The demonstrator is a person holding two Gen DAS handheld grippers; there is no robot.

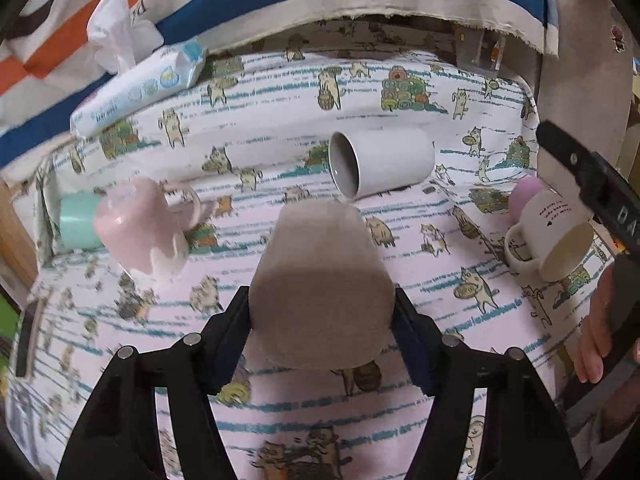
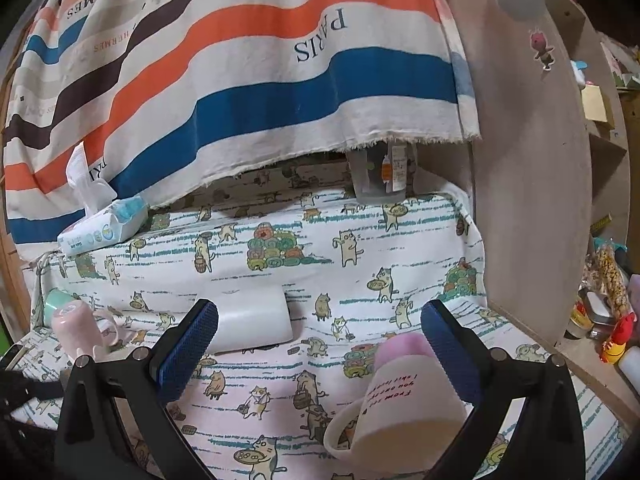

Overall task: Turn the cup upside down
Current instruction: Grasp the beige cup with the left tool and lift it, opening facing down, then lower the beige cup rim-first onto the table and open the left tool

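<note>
in the left wrist view, a grey cup (image 1: 320,292) is being held, base toward the camera, between the pads of the left gripper (image 1: 322,334) above the cat-print cloth (image 1: 400,92); a white cup (image 1: 382,162) is lying just beyond.

in the right wrist view, the right gripper (image 2: 320,344) is being held wide and empty. "paris" is being shown on the striped cloth (image 2: 224,60), and open cloth is lying between the pads, with a lettered mug (image 2: 404,408) by the right pad.

Left claw (image 1: 322,320) clamped on beige cup (image 1: 320,284), fingers either side. Right claw (image 2: 320,354) spread wide, holding nothing.

Mint cup (image 1: 78,220) behind pink mug (image 1: 136,228)
</note>
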